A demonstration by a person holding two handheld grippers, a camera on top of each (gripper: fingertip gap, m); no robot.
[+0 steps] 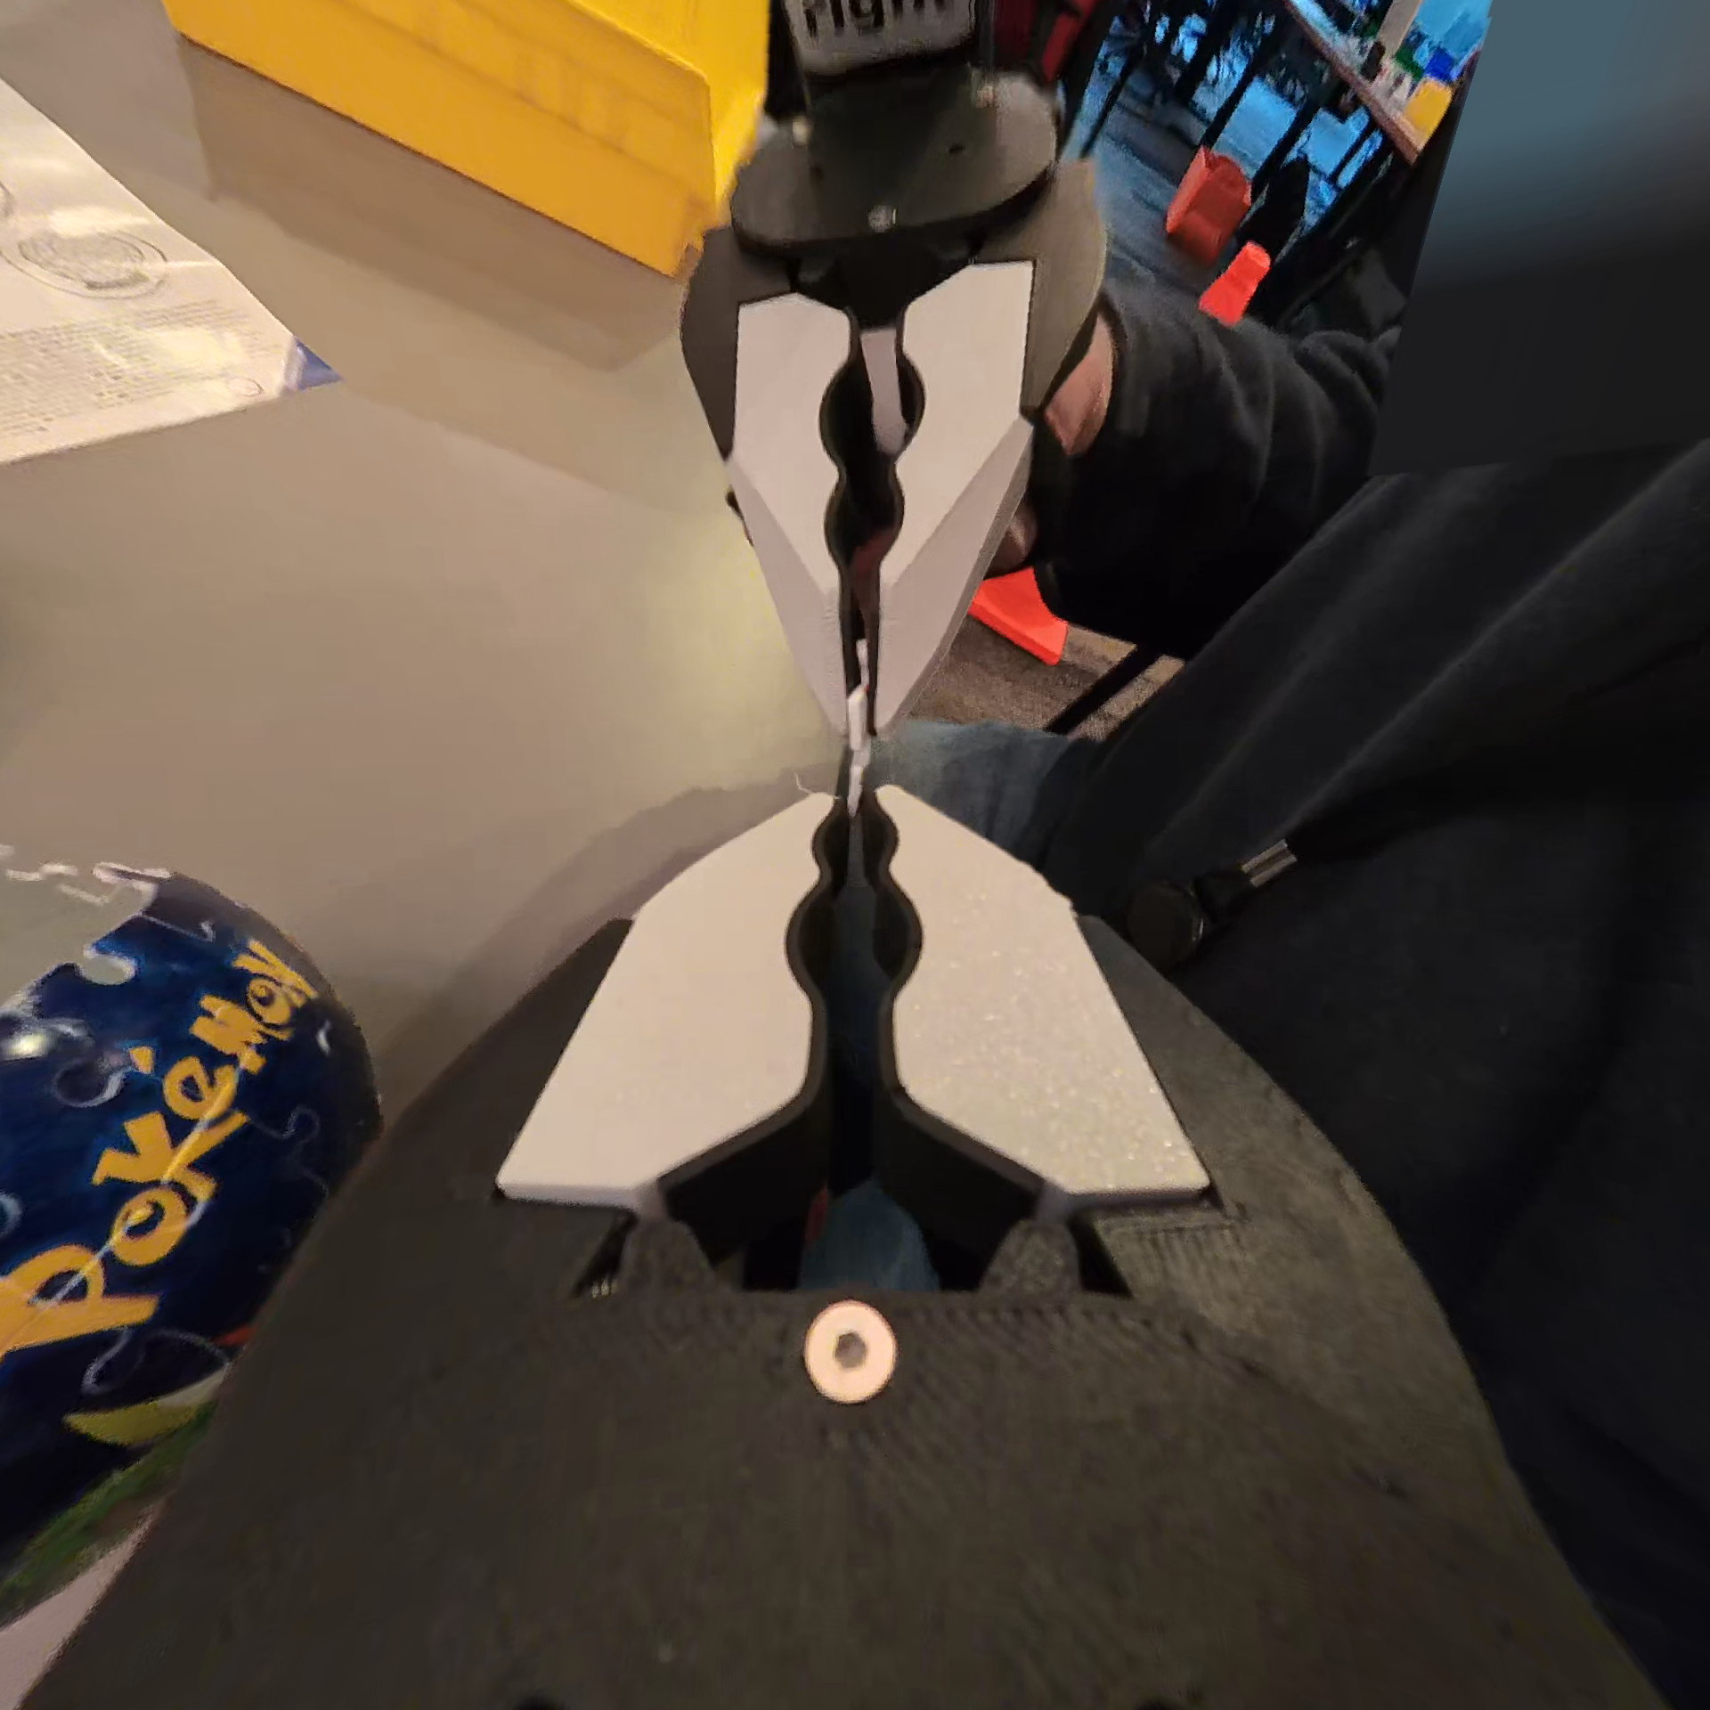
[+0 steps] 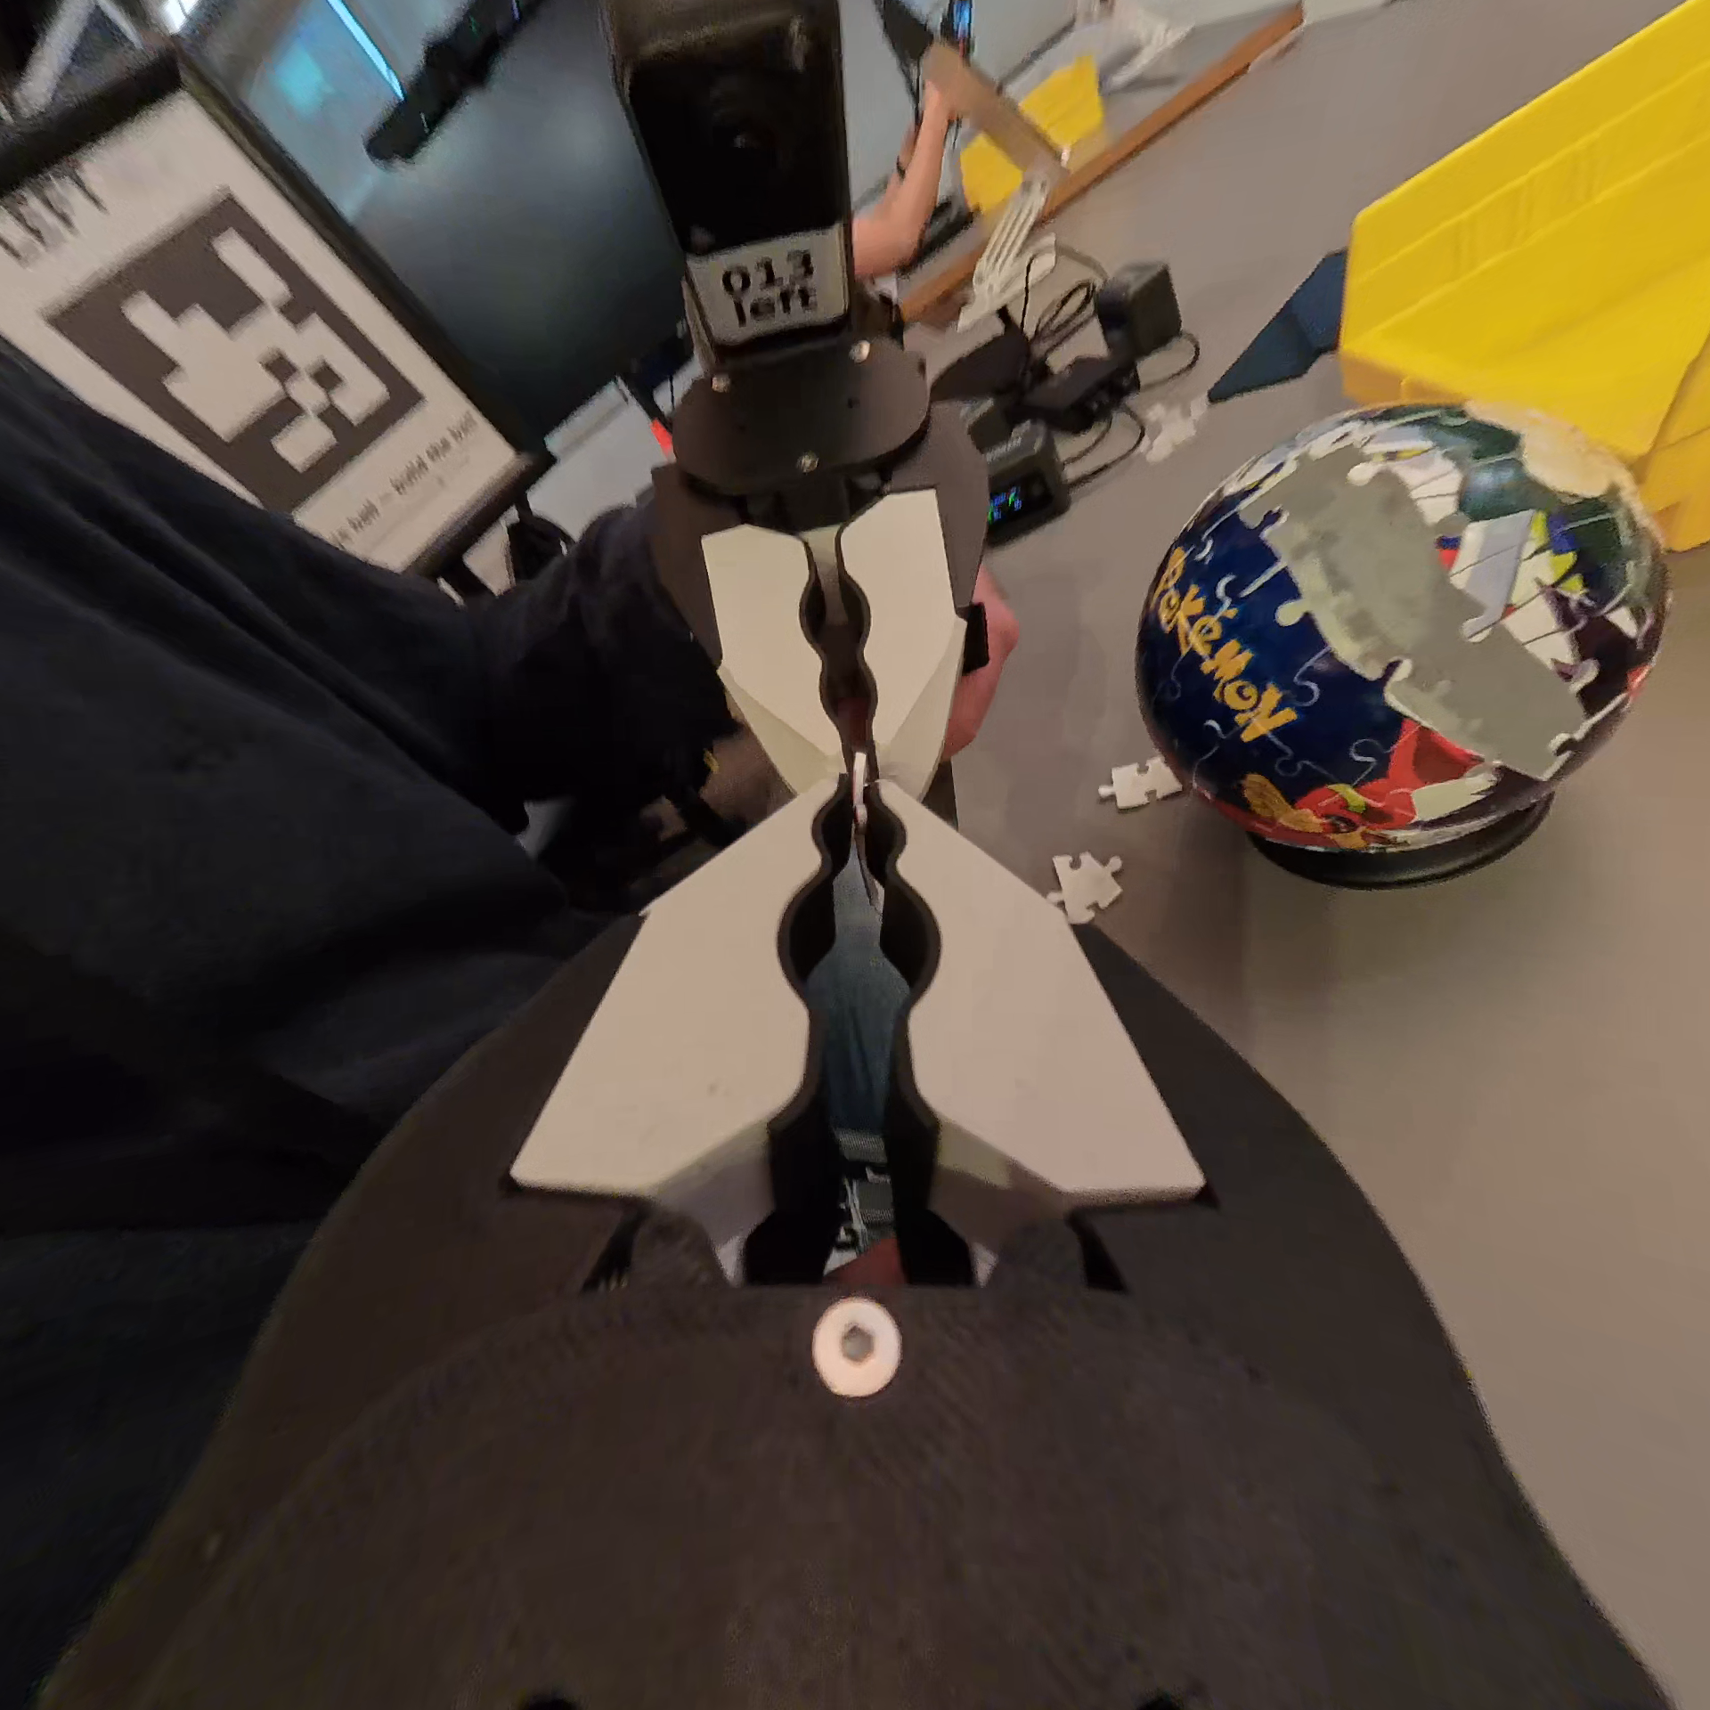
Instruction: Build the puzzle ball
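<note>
My left gripper (image 1: 853, 803) and right gripper (image 1: 865, 717) meet tip to tip over the table's near edge. Both are shut on one thin white puzzle piece (image 1: 859, 740), seen edge-on between them. In the right wrist view the right gripper (image 2: 856, 794) faces the left gripper (image 2: 861, 754) with the piece (image 2: 864, 819) in its tips. The puzzle ball (image 2: 1295, 666), dark blue with yellow lettering, sits on a dark stand (image 2: 1388, 861) to the right. A long gap (image 2: 1416, 601) in it shows the grey inside. The ball (image 1: 139, 1157) also shows at lower left in the left wrist view.
Loose white pieces (image 2: 1140, 785) (image 2: 1087, 885) lie on the grey table near the ball, another (image 2: 1175, 426) farther back. A yellow bin (image 2: 1527, 278) stands behind the ball and also shows in the left wrist view (image 1: 481, 102). A printed sheet (image 1: 111, 305) lies at the left. Cables and boxes (image 2: 1064, 389) sit at the back. Both grippers' tips are close together, under 4 cm apart.
</note>
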